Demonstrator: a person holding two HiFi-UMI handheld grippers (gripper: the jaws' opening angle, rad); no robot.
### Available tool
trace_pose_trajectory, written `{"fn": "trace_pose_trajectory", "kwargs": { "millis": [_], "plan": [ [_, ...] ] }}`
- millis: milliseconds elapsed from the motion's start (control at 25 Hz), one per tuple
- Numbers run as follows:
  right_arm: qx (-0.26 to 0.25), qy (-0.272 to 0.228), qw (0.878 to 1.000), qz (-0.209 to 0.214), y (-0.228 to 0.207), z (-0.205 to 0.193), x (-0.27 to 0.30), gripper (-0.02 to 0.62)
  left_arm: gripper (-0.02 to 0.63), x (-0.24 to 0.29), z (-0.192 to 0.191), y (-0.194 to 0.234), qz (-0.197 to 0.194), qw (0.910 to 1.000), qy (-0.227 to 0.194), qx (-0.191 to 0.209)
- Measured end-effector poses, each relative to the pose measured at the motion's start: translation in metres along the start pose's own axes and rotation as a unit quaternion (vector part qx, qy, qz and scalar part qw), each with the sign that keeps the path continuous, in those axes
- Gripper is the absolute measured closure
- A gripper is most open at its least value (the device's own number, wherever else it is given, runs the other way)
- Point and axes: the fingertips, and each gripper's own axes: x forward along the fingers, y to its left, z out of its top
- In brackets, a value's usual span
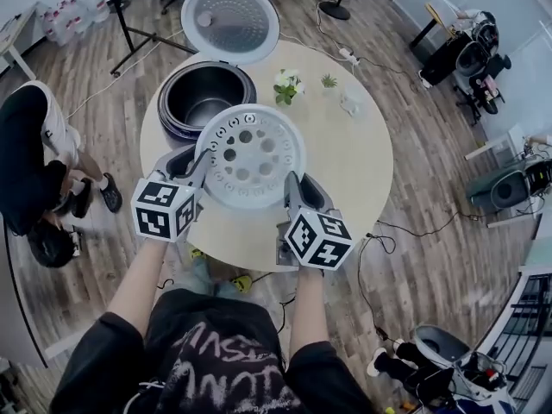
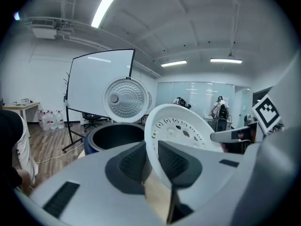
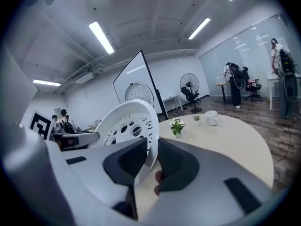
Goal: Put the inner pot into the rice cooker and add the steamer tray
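The white perforated steamer tray (image 1: 250, 155) hangs above the round table, held at both sides. My left gripper (image 1: 197, 167) is shut on its left rim and my right gripper (image 1: 290, 188) is shut on its right rim. In the left gripper view the tray (image 2: 181, 128) stands tilted between the dark pads, and in the right gripper view the tray (image 3: 129, 126) is pinched the same way. Behind it stands the rice cooker (image 1: 205, 98) with the dark inner pot (image 2: 117, 136) inside and its lid (image 1: 230, 20) swung open.
A small potted plant (image 1: 287, 85), a tinier plant (image 1: 329, 81) and a white cup (image 1: 352, 102) sit at the table's far side. A person (image 1: 39, 171) crouches at the left. Office chairs and cables lie around the beige table (image 1: 362, 171).
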Motion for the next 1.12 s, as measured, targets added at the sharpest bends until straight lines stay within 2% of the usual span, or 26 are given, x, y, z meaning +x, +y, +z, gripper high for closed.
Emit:
{"fn": "trace_pose_trajectory", "kwargs": {
  "millis": [360, 600, 760, 920, 1120],
  "plan": [
    [-0.045, -0.032, 0.998, 0.036, 0.049, 0.052, 0.047, 0.52, 0.515, -0.005, 0.051, 0.055, 0.023, 0.9982, -0.055, 0.003],
    [-0.08, -0.056, 0.993, 0.067, 0.092, 0.109, 0.084, 0.517, 0.514, -0.004, 0.106, 0.101, 0.031, 0.9949, -0.095, 0.01],
    [-0.089, -0.058, 0.991, 0.081, 0.105, 0.138, 0.106, 0.518, 0.511, 0.002, 0.132, 0.118, 0.045, 0.993, -0.108, 0.014],
    [-0.089, -0.047, 0.991, 0.09, 0.113, 0.142, 0.125, 0.518, 0.509, 0.009, 0.136, 0.135, 0.053, 0.9929, -0.106, 0.012],
    [-0.078, -0.017, 0.992, 0.094, 0.11, 0.127, 0.152, 0.518, 0.508, 0.024, 0.124, 0.151, 0.057, 0.9946, -0.086, 0.012]
  ]
}}
